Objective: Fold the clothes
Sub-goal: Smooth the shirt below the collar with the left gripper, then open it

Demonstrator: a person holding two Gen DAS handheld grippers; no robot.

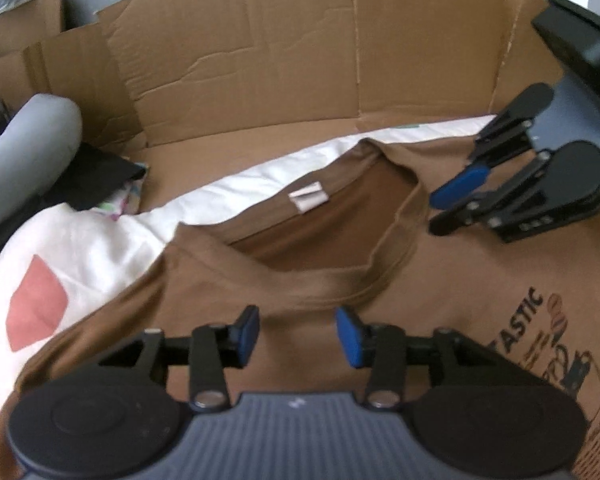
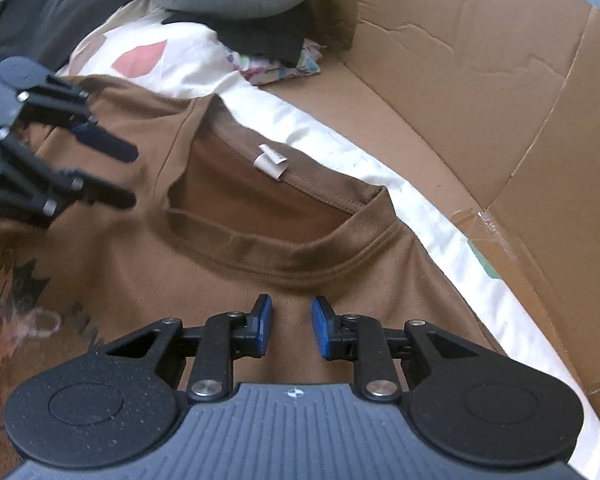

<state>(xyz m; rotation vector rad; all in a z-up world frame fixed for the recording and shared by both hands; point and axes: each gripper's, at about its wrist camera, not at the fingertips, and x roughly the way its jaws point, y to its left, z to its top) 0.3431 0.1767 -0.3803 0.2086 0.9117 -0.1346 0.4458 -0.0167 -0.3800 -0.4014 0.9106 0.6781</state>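
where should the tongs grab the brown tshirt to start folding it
Probably the shoulder seams on either side of the collar of the brown t-shirt, coming down from above. The shirt lies flat, print up, so only a pinch of the top fabric is possible. The left tongs and right tongs are open, one over each shoulder area.

A wall of flattened brown cardboard (image 1: 260, 64) stands around the far side of the work surface, creased and dented, with its flaps folded along the base. In the right wrist view a strip of clear tape (image 2: 484, 220) bridges a seam in the cardboard. The surface is covered by a white sheet (image 1: 112, 248) bearing a pink patch (image 1: 36, 308). At the edge lie a grey padded roll (image 1: 32, 152), a dark cloth (image 1: 96, 176) and a small floral fabric (image 2: 276, 66). Light is soft and even
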